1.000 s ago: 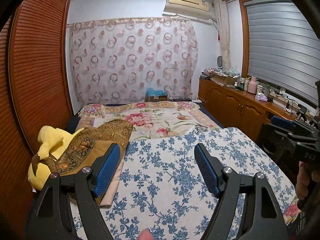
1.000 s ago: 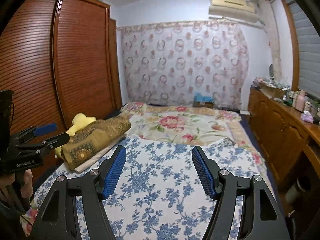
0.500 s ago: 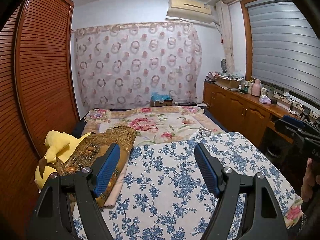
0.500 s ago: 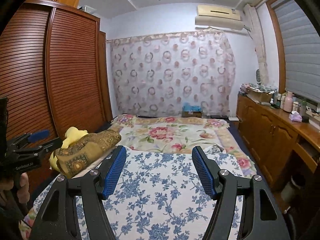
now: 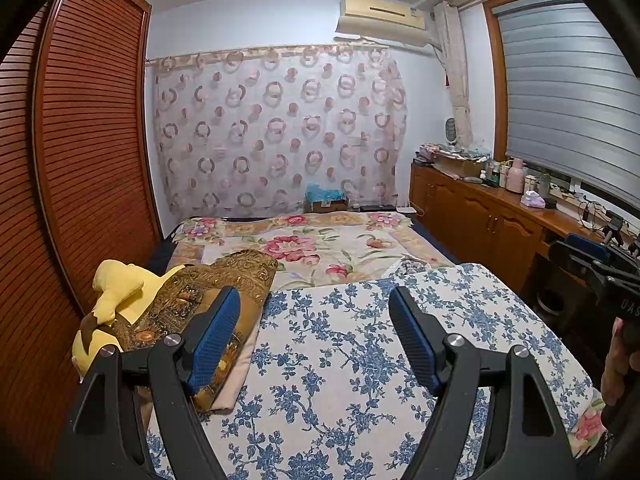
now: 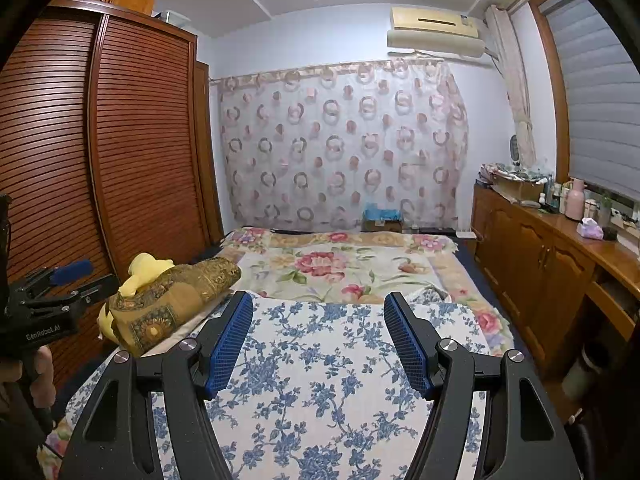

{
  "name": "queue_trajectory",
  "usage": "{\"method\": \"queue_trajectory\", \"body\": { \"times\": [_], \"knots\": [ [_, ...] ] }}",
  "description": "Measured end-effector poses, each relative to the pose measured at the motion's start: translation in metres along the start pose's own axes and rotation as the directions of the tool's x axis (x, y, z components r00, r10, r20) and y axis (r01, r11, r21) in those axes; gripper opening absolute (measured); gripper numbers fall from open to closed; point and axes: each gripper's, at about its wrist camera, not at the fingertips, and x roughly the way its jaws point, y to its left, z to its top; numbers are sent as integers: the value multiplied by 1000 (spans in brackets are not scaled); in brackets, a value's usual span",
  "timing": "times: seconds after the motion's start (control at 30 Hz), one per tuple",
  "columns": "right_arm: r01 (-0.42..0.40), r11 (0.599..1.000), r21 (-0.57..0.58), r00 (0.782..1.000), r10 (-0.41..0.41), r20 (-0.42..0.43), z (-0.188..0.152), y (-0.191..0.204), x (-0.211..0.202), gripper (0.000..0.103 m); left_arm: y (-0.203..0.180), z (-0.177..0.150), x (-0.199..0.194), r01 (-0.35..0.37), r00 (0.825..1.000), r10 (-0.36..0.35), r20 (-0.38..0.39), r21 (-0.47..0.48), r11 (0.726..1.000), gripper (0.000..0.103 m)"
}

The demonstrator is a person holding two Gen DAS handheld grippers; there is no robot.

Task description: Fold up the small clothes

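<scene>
A white cloth with blue flowers (image 5: 360, 340) lies spread flat over the near part of the bed. My left gripper (image 5: 313, 292) hovers above it, open, with nothing between its blue pads (image 5: 214, 336). Above the same cloth (image 6: 320, 360) my right gripper (image 6: 317, 296) is also open and empty. A small grey patterned piece of fabric (image 5: 412, 266) peeks out at the cloth's far edge; what it is I cannot tell. Each view catches the other gripper at its side edge, held in a hand (image 5: 618, 360).
A brown-gold patterned bolster (image 5: 192, 300) and a yellow plush toy (image 5: 116, 284) lie at the bed's left side. Louvred wardrobe doors (image 5: 88, 152) stand close on the left. A wooden sideboard (image 5: 480, 220) crowded with bottles runs along the right. A flowered bedspread (image 5: 320, 244) covers the far bed.
The right wrist view has tipped up a little, showing more ceiling and wardrobe top. The left view has shifted only slightly. Both pairs of jaws keep the same width.
</scene>
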Motion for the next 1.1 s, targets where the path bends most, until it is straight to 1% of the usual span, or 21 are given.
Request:
{"method": "queue_trajectory", "body": {
  "times": [0.33,1.1],
  "knots": [
    [-2,1000,9,1000,2,-6,3,-7,4,70,1,0,0,0,1000,0,0,1,1000,78],
    [-6,1000,6,1000,6,-5,3,-9,5,70,4,-2,0,-1,1000,1,2,3,1000,78]
  ]
}}
